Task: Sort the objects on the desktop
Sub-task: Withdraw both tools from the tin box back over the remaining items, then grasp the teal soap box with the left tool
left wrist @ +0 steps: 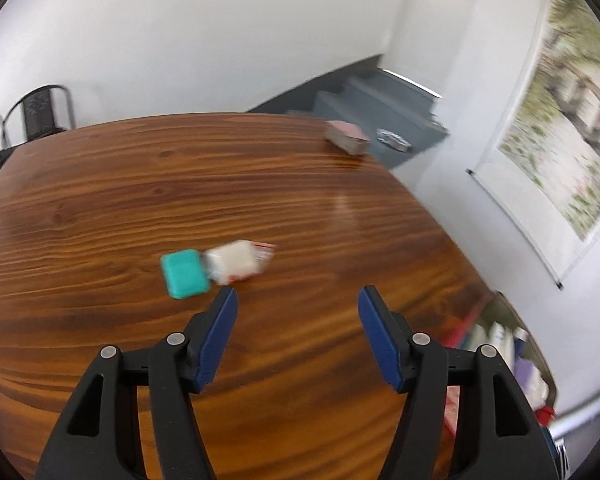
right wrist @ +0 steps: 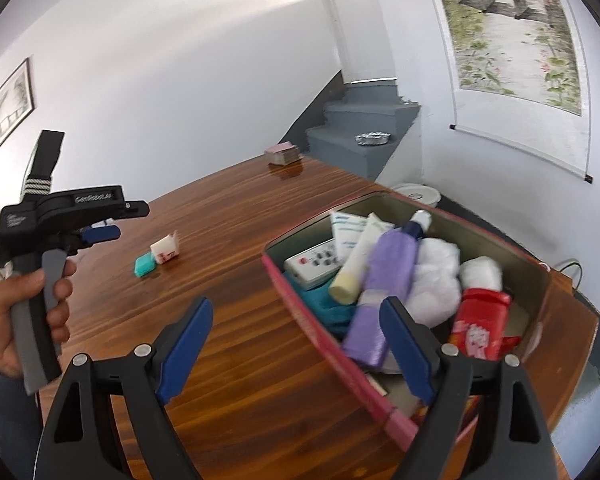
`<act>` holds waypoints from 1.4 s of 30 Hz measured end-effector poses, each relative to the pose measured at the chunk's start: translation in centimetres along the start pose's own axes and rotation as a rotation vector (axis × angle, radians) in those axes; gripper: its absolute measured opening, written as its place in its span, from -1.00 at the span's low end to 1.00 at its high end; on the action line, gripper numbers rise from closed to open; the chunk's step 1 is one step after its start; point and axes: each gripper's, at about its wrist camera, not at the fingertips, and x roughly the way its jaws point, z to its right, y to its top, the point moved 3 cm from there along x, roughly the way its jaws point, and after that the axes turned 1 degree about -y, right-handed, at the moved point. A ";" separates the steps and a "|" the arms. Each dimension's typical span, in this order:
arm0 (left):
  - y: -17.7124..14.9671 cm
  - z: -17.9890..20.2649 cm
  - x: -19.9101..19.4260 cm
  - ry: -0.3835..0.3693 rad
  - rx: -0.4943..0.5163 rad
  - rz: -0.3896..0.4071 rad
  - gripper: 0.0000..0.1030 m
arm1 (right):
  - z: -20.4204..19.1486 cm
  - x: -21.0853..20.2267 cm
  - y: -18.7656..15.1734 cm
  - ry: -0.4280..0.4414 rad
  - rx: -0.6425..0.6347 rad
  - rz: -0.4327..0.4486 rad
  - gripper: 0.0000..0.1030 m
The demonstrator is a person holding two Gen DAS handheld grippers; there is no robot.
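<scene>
On the wooden table (left wrist: 100, 200) a teal case (left wrist: 185, 274) lies beside a white packet with red print (left wrist: 240, 262); both also show in the right wrist view as the teal case (right wrist: 145, 265) and the packet (right wrist: 165, 249). My left gripper (left wrist: 298, 294) is open and empty, just near and right of them. In the right wrist view the left gripper (right wrist: 100, 234) is held by a hand. My right gripper (right wrist: 296, 306) is open and empty over the near edge of a red box (right wrist: 300, 300) holding a purple bottle (right wrist: 384, 292), a remote (right wrist: 312, 262), a cream tube and white wads.
A stack of pink cards (left wrist: 347, 138) lies at the table's far edge, seen also as the card stack (right wrist: 282, 153). Grey stairs (right wrist: 360, 128) with a foil dish stand behind. A scroll painting (right wrist: 512, 40) hangs on the right wall. Dark chairs (left wrist: 40, 112) stand far left.
</scene>
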 end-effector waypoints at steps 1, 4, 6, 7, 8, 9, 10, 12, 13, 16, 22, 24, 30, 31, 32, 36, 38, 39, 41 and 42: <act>0.2 -0.5 0.2 0.020 -0.004 0.003 0.29 | -0.3 0.2 -0.2 0.006 -0.006 -0.007 0.71; 0.4 -2.3 1.0 0.072 -0.016 -0.001 0.29 | -1.1 0.8 -0.5 0.030 -0.013 -0.027 0.71; 0.4 -3.3 1.8 0.082 -0.030 -0.018 0.29 | -1.5 1.1 -0.7 0.047 -0.012 -0.037 0.71; 0.4 -3.7 2.1 0.090 -0.031 -0.024 0.29 | -1.9 1.4 -0.8 0.060 -0.014 -0.046 0.71; 0.4 -4.1 2.5 0.103 -0.027 -0.029 0.29 | -2.4 1.7 -1.1 0.077 -0.023 -0.056 0.71; 0.4 -4.3 2.6 0.111 -0.022 -0.031 0.29 | -2.9 1.9 -1.2 0.086 -0.035 -0.063 0.71; 0.3 -4.7 3.0 0.125 -0.015 -0.037 0.29 | -3.5 2.2 -1.4 0.098 -0.055 -0.072 0.71; 0.3 -5.5 3.7 0.157 -0.015 -0.050 0.29 | -4.4 2.7 -1.5 0.115 -0.076 -0.080 0.71; 0.3 -5.8 3.9 0.169 -0.020 -0.055 0.29 | -4.7 2.9 -1.5 0.127 -0.083 -0.084 0.71; 0.1 -7.0 5.0 0.204 -0.044 -0.066 0.29 | -5.2 3.6 -1.4 0.151 -0.081 -0.089 0.71; -0.5 -8.2 7.7 0.254 -0.050 -0.104 0.29 | -5.5 5.1 -1.6 0.183 -0.059 -0.116 0.71; -0.6 -8.3 8.7 0.261 -0.041 -0.117 0.29 | -5.7 5.7 -1.8 0.188 -0.058 -0.129 0.71; -0.7 -8.6 10.3 0.294 -0.017 -0.128 0.29 | -6.1 6.7 -2.1 0.196 -0.073 -0.149 0.71; -0.6 -8.6 10.5 0.297 -0.013 -0.127 0.29 | -6.2 6.9 -2.1 0.196 -0.074 -0.152 0.71; -0.6 -8.6 10.6 0.313 0.001 -0.120 0.30 | -6.3 7.2 -2.1 0.196 -0.075 -0.155 0.71; -0.4 -9.1 10.6 0.306 0.002 -0.107 0.30 | -6.7 7.8 -1.8 0.199 -0.080 -0.165 0.71; -0.4 -9.4 10.6 0.306 0.001 -0.107 0.30 | -7.1 7.9 -1.7 0.201 -0.091 -0.163 0.71; -0.4 -9.6 10.5 0.303 0.000 -0.110 0.30 | -7.3 7.9 -1.6 0.202 -0.095 -0.160 0.71; -0.4 -9.9 10.3 0.293 -0.002 -0.117 0.30 | -7.8 7.9 -1.6 0.205 -0.106 -0.157 0.71; -0.4 -10.2 10.1 0.284 -0.009 -0.120 0.30 | -8.0 7.9 -1.6 0.207 -0.110 -0.157 0.71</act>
